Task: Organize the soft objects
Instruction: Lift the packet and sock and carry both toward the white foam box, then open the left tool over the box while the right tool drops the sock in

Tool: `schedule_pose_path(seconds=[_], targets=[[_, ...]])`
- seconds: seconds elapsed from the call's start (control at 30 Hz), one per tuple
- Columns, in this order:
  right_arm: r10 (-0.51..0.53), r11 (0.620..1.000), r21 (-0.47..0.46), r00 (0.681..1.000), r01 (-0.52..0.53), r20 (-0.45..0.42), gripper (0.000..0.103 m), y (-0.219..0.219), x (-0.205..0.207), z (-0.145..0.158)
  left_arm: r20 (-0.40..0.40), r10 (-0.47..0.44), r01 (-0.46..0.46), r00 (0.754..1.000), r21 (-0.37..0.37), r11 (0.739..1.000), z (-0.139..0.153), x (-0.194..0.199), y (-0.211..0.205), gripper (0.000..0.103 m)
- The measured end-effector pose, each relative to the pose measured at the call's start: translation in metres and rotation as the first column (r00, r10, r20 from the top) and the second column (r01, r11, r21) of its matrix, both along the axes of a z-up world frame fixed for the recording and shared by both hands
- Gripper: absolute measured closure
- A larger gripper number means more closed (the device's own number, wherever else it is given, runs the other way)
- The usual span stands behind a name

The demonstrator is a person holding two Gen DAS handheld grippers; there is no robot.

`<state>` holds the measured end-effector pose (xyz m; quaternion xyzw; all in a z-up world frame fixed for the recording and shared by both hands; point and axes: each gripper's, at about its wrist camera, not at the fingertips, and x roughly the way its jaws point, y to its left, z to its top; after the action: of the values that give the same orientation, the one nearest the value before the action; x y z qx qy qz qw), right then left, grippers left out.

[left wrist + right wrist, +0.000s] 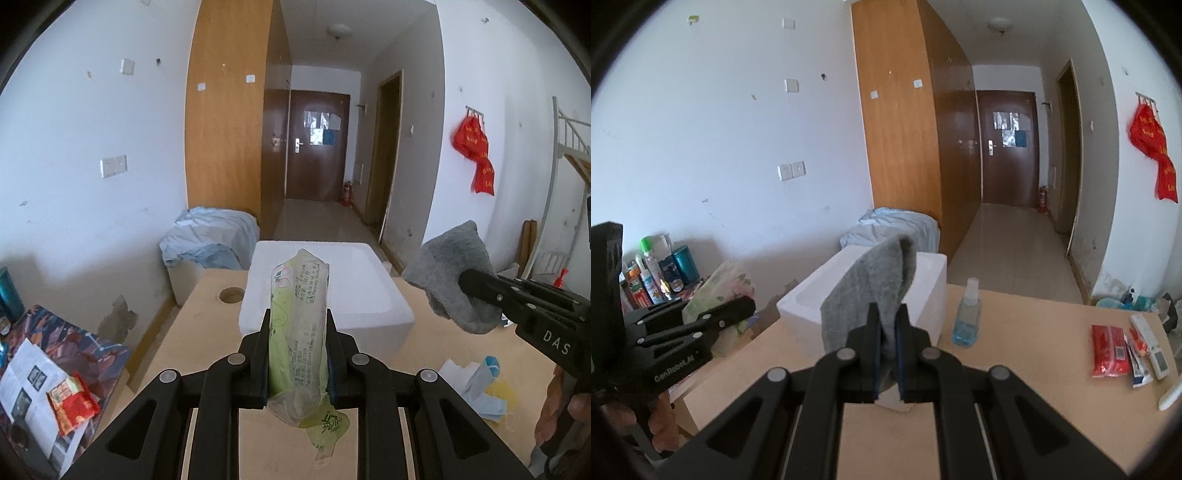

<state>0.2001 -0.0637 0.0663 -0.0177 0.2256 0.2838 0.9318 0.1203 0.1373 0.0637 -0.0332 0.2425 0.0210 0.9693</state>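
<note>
Straight ahead of both hand-held grippers, the foam box (325,291) is sitting on the counter (436,354), open side up. I am pinching a tissue pack (299,325) in my left hand-held gripper (298,325); its long axis is running up and away from me, its far end over the box's near rim. I am squeezing a grey cloth (875,295) in my right hand-held gripper (887,325), its loose end standing up in front of the box. Neither load is touching the counter. Judging from both views, the left is nearer the box's middle, the right off to its side, so I am expecting the pack to go in first.
</note>
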Motion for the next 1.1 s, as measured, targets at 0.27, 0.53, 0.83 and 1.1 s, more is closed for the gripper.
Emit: schedule_pose_path(seconds=[0.27, 0.53, 0.83, 1.1], targets=[[0.013, 0.999, -0.035, 1.000, -0.013, -0.005, 0.094, 0.012, 0.024, 0.001, -0.020, -0.018, 0.018, 1.000, -0.003, 1.000, 0.001, 0.036, 0.003, 0.080], [0.029, 0.999, -0.042, 0.999, -0.030, -0.016, 0.094, 0.017, 0.048, -0.002, -0.035, -0.048, 0.047, 0.998, -0.015, 0.999, 0.000, 0.073, 0.007, 0.081], [0.026, 0.999, -0.046, 1.000, -0.026, 0.002, 0.094, 0.022, 0.061, -0.002, -0.055, -0.062, 0.061, 0.997, -0.024, 0.998, -0.006, 0.101, 0.010, 0.081], [0.014, 0.999, -0.047, 1.000, -0.014, 0.001, 0.094, 0.025, 0.068, -0.003, -0.075, -0.078, 0.078, 0.994, -0.008, 0.997, -0.015, 0.118, 0.006, 0.081]])
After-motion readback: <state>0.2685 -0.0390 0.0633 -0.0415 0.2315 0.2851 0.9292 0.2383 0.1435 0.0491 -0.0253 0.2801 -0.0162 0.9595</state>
